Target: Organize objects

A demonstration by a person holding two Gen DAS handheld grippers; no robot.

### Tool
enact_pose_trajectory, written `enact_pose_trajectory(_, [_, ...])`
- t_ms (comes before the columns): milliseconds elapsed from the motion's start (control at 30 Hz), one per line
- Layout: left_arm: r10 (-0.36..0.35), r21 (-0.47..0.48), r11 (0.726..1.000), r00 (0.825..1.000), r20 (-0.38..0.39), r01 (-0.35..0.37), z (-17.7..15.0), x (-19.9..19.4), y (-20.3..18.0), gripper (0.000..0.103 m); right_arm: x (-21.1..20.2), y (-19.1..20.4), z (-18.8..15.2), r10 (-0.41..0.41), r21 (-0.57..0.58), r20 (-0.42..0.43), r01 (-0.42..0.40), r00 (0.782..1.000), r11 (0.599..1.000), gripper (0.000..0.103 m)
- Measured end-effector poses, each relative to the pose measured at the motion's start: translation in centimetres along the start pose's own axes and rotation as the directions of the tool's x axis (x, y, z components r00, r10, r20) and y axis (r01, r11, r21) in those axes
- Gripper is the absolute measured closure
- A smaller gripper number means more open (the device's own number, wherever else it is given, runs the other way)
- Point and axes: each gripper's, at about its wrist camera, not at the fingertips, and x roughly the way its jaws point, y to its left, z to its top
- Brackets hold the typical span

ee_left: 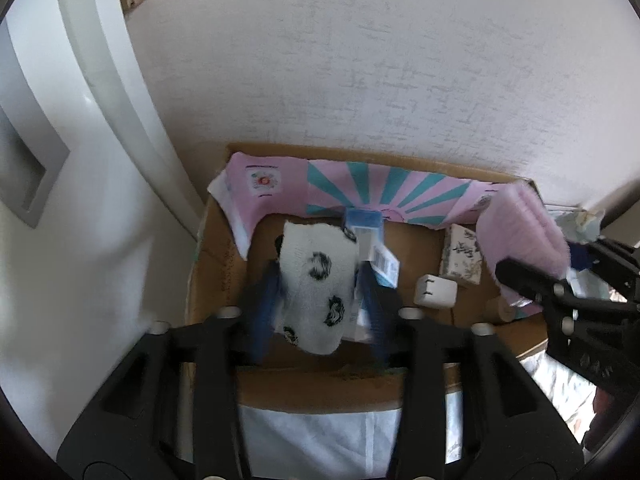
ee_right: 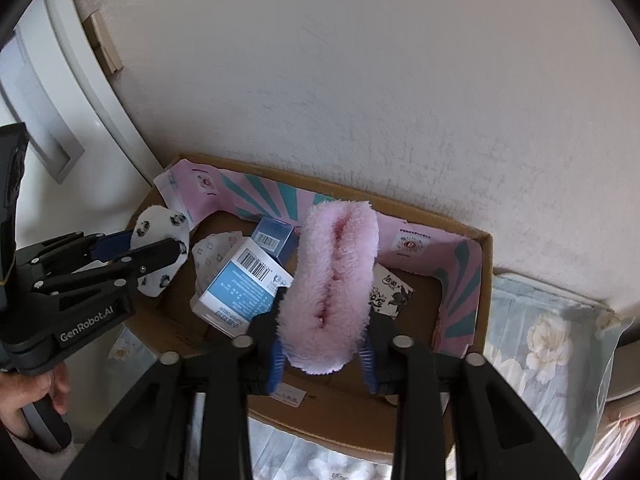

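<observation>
My left gripper is shut on a white sock with black prints and holds it above the left part of an open cardboard box. It also shows in the right wrist view. My right gripper is shut on a fluffy pink sock above the box's middle; the pink sock shows at the right in the left wrist view. Blue-and-white cartons lie inside the box.
The box stands against a white textured wall, lined with a pink and teal paper. Inside lie a white charger, a floral-print packet and a cork-like piece. A white door frame is at the left, floral bedding at the right.
</observation>
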Motion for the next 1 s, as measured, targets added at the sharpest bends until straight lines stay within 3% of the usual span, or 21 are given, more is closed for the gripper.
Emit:
enact_pose_trajectory(33, [0.005, 0.001, 1.000, 1.000, -0.007, -0.005, 0.1, 0.1, 0.0, 0.001, 0.3, 0.0, 0.0, -0.003, -0.001, -0.009, 0.003, 1.000, 1.000, 0.039])
enact_pose_trajectory(67, [0.047, 0.004, 0.999, 0.999, 0.005, -0.047, 0.1, 0.1, 0.1, 0.000, 0.5, 0.0, 0.0, -0.004, -0.004, -0.019, 0.003, 1.000, 1.000, 0.020])
enact_pose_trajectory(133, [-0.004, 0.003, 1.000, 1.000, 0.011, 0.004, 0.0, -0.2, 0.4, 0.000, 0.8, -0.5, -0.2, -0.003, -0.001, -0.030, 0.003, 1.000, 1.000, 0.002])
enact_pose_trajectory(267, [-0.001, -0.010, 1.000, 1.000, 0.015, 0.001, 0.0, -0.5, 0.7, 0.000, 0.3, -1.6, -0.6, -0.053, 0.014, -0.020, 0.053, 0.998, 0.998, 0.001])
enact_pose_trajectory(700, [-0.004, 0.004, 1.000, 0.999, 0.033, 0.004, -0.2, -1.3, 0.3, 0.000, -0.6, -2.6, -0.9, -0.053, 0.054, -0.009, 0.053, 0.999, 0.997, 0.001])
enact_pose_trajectory(1000, [0.002, 0.036, 0.999, 0.996, 0.090, -0.005, 0.9, -6.0, -1.9, 0.000, -6.5, -4.1, -0.6, -0.090, 0.081, 0.048, 0.086, 0.995, 0.993, 0.001])
